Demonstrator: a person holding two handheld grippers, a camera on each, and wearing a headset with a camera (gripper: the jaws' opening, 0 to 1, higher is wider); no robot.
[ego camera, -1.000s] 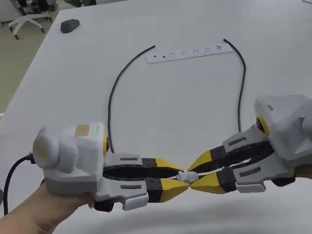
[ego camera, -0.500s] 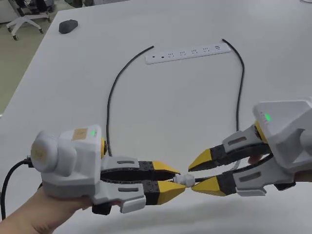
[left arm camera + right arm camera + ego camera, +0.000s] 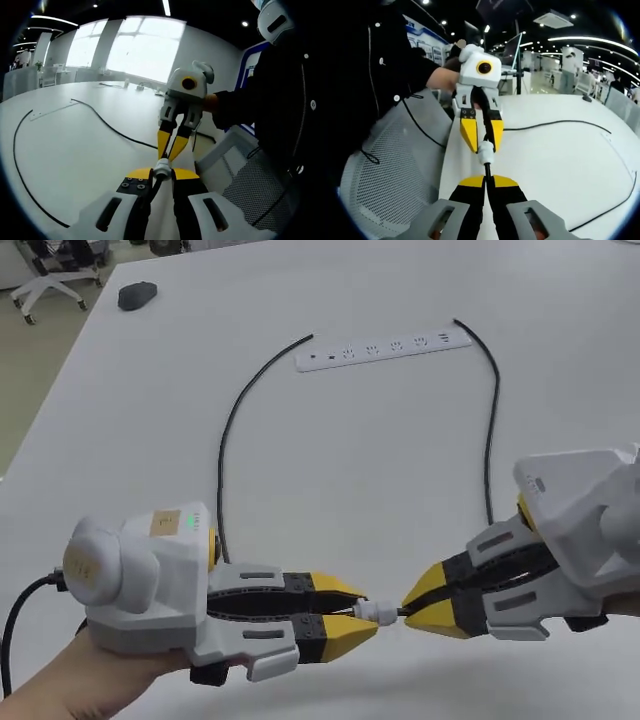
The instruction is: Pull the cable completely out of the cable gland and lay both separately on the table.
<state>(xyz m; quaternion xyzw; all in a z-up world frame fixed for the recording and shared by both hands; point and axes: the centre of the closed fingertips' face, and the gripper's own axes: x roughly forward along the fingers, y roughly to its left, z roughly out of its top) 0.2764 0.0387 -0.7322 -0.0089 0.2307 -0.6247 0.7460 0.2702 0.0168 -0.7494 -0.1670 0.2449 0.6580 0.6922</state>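
White gland [image 3: 377,613] is held up in the air above the desk [image 3: 350,470], not lying on it. It sits right between the yellow tips of the left gripper [image 3: 364,610], so those fingers are narrow and clamped on the gland. A short bit of black cable [image 3: 487,170] comes out of the gland's end and goes straight into the right gripper [image 3: 408,611], whose fingers are squeezed nearly together on the cable just beside the gland. So the two grippers point tip to tip with only that small stretch of cable between them, and the cable is not out of the gland yet. In the left gripper view the gland sits dead centre between its own fingers with the right gripper facing it head on. The right gripper view shows the same thing mirrored, with the cable running up from its closed fingers to the gland. A hand [image 3: 80,685] holds the left gripper from below. Further back on the desk there's a white power strip [image 3: 385,347], with one black cord [image 3: 228,430] curving down on the left and another [image 3: 492,420] running down on the right. I can't tell which of them joins the held cable. A dark mouse [image 3: 137,295] sits near the far left corner.
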